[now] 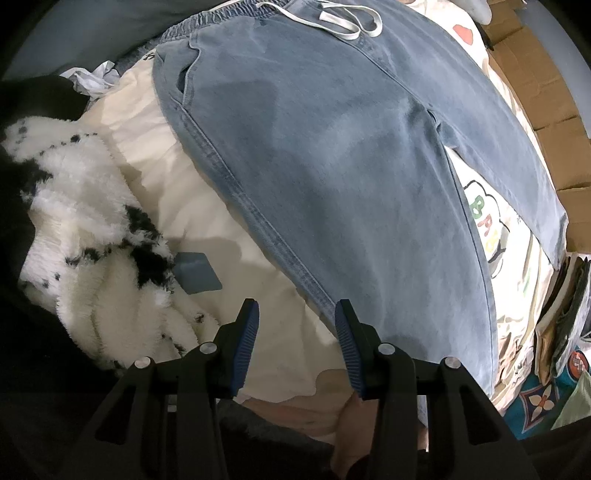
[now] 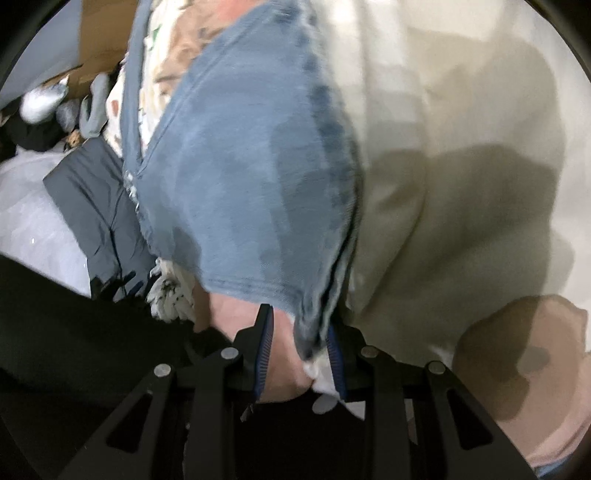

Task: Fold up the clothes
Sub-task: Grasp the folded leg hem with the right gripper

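Our right tongs (image 2: 300, 345) pinch only the jeans (image 1: 332, 166) hem, the left tongs (image 1: 297, 332) wait open above the cream sheet (image 1: 155, 177) where the jeans lie, so the hem may slip out.

One pair light-blue denim jeans (image 1: 332, 177) with elastic waistband, two legs showing. One white drawstring (image 1: 347, 22) at waist, tied in one bow. One cream-white cloth sheet (image 1: 162, 155) beneath. One fluffy white fleece garment with black spots (image 1: 92, 236). One small flat blue-grey square patch (image 1: 197, 271). Several brown cardboard boxes (image 1: 546, 85) stacked along edge, exact count unclear. One dark grey folded fabric item (image 2: 92, 199). Two black grippers, one per view, each with two blue ribbed pads (image 1: 247, 347).
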`<state>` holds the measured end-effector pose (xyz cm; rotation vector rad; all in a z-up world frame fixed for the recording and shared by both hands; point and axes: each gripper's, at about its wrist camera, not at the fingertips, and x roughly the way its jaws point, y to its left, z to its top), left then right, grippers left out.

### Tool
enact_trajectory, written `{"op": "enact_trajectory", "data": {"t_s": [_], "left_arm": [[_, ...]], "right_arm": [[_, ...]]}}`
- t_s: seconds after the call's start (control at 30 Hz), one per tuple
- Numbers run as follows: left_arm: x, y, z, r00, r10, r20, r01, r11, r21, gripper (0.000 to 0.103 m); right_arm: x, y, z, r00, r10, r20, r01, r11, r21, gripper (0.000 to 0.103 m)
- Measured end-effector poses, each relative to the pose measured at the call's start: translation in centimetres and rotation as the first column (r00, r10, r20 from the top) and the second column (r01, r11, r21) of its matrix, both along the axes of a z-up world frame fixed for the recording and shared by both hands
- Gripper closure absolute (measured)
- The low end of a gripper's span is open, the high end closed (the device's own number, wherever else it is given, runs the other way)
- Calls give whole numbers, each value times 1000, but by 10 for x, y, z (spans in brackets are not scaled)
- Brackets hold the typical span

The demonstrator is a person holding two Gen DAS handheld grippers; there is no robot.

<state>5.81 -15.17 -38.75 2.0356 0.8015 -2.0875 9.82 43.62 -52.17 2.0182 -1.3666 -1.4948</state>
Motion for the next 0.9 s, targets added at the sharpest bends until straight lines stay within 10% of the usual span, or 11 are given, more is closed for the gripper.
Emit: {"op": "enact_trajectory", "data": {"t_s": [0.23,0.9], "left_arm": [[-2,-4,-4,1000,13,1,-13,1000,-2,60],[7,-28,-65,971,237,-40,-232,968,90,60]], "right_arm": [[-5,-2,-4,1000,-25,-4,25,1000,4,92],[-35,11,72,990,53,-131,-43,996,82,93]]}}
